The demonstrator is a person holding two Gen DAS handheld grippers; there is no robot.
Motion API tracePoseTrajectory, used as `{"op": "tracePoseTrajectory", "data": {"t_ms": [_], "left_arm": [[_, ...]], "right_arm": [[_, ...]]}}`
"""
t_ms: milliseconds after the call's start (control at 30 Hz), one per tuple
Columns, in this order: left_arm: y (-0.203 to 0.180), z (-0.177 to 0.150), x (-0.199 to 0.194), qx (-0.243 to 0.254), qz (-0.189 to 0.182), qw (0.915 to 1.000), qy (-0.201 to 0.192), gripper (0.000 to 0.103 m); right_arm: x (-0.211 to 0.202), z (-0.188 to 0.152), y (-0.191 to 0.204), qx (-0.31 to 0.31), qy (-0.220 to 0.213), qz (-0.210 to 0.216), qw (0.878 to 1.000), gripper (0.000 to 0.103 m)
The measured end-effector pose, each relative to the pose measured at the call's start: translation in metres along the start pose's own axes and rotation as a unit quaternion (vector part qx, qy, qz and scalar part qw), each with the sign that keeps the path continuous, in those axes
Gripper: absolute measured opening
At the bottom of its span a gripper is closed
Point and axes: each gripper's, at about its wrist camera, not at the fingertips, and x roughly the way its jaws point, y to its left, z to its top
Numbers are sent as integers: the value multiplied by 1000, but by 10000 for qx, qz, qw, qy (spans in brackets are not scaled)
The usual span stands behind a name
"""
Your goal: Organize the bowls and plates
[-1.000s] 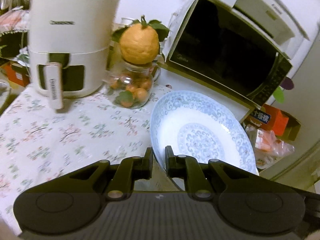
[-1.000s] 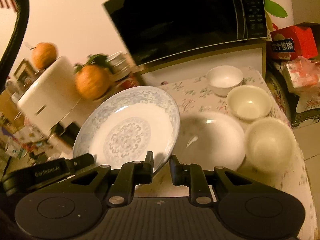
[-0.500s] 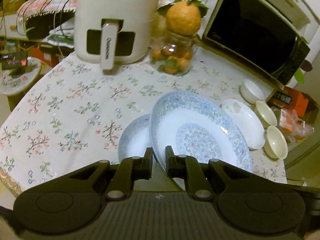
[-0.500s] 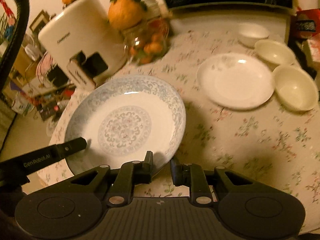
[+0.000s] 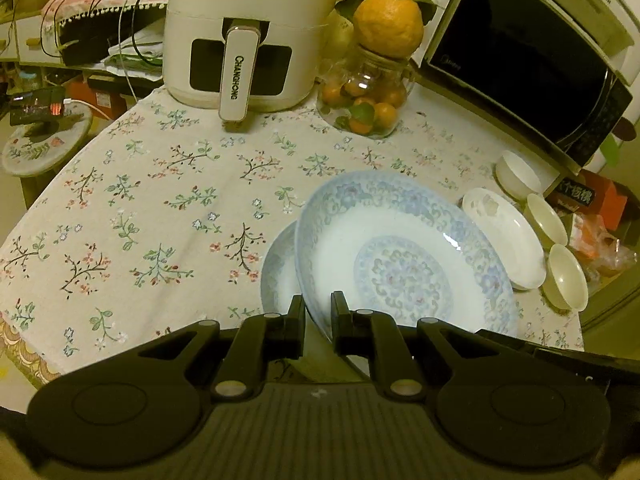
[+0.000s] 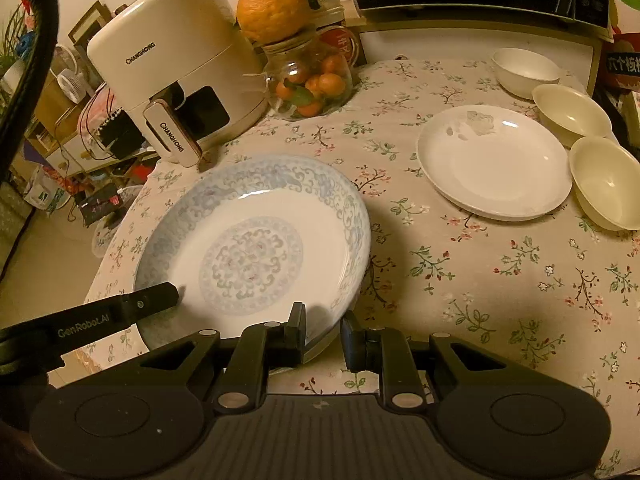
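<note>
Currently I have both tools clenched on the patterned plate's (image 6: 256, 248) near rim: left tool (image 5: 318, 314), right tool (image 6: 323, 330). It hangs tilted directly over a second patterned plate (image 5: 276, 276) on the desk (image 5: 160, 216), white plate (image 6: 494, 162) at 2 o'clock.

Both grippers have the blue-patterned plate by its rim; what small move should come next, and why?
Probably lower the blue-patterned plate onto the second patterned plate lying beneath it, since left gripper and right gripper hold it tilted just above.
</note>
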Motion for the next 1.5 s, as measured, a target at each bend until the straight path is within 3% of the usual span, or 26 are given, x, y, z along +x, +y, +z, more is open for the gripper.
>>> {"op": "tracePoseTrajectory", "data": {"t_ms": [1500], "left_arm": [[9,-8,27,66,495,9980,386,11]], "right_arm": [[35,-1,12,-130,509,-313,9981,19]]}}
